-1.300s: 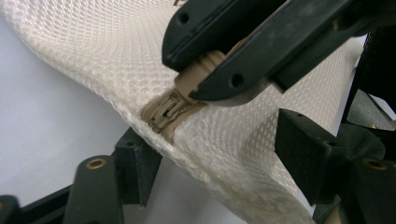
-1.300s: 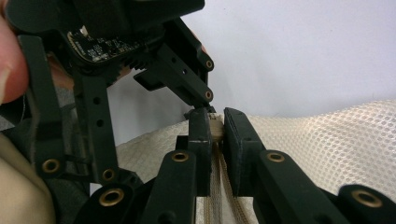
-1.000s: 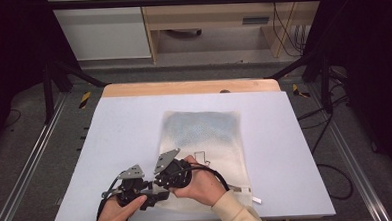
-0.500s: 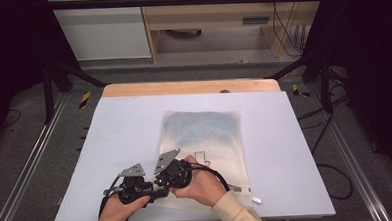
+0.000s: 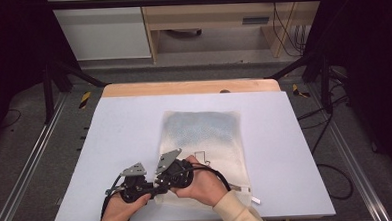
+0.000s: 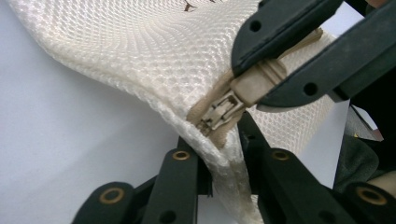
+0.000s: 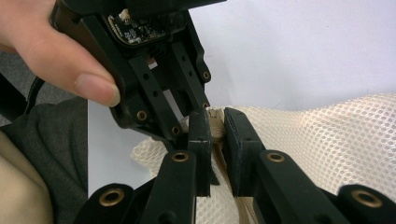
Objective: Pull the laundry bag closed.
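— On the table (image 5: 110, 144), what's the big pale thing, and why does it lie flat like that?

— That's a cream mesh bag (image 5: 205, 135), spread out near the middle with its zipper end toward the person. Lying flat, most of it stays put by its own weight while only the near-left corner is lifted.

— Both hands crowd that one corner?

— Yes. The left gripper (image 6: 219, 144) has its jaws closed on the bag's corner seam, just below the zipper's end. My reading is that it anchors the fabric so the zip has something to pull against.

— And the other one?

— The right gripper (image 7: 214, 126) is clamped on the tan zipper pull (image 6: 254, 86), which juts out from the slider (image 6: 219, 112). In the left gripper view its jaws come in from the upper right, pinching that tab.

— So one holds, one draws?

— That seems the point: the two grips sit nearly touching, opposed across the slider.
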`<state>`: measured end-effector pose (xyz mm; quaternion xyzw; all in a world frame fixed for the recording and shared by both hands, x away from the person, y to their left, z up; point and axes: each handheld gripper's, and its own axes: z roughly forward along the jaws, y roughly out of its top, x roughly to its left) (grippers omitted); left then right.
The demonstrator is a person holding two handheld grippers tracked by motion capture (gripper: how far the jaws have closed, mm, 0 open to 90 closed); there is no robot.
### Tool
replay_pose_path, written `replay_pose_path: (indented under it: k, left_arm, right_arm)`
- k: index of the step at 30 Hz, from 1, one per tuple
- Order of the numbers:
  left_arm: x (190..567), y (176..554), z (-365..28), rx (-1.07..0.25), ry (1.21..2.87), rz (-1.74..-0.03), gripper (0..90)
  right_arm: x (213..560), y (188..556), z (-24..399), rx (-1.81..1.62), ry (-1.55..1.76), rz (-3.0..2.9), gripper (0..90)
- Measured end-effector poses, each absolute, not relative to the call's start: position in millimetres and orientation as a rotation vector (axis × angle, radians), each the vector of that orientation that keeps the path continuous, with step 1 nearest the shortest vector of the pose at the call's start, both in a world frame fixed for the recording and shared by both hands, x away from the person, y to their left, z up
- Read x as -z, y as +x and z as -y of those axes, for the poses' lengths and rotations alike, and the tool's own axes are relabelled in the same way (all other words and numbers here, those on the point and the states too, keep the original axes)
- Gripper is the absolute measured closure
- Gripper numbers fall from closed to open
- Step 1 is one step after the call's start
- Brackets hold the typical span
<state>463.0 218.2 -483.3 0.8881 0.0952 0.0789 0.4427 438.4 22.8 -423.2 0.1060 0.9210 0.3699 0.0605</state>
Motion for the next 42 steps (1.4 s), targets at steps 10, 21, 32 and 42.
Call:
replay_pose_path:
  k: [10, 21, 32, 42]
  left_arm:
    - [482.7, 463.2, -218.3, -0.199, 2.211, -0.237, 83.7]
    - [481.7, 462.1, -218.5, -0.210, 2.210, -0.244, 84.0]
    - [479.2, 461.6, -219.8, -0.219, 2.205, -0.256, 84.4]
    - [477.3, 461.4, -220.7, -0.219, 2.203, -0.259, 84.5]
  right_arm:
    - [424.2, 438.0, -21.6, -1.107, 0.312, -2.791, 82.1]
    - [427.1, 438.4, -19.9, -1.094, 0.306, -2.794, 82.1]
    - [428.3, 438.9, -18.6, -1.081, 0.315, -2.797, 82.2]
    - [428.8, 439.1, -17.6, -1.058, 0.312, -2.802, 82.3]
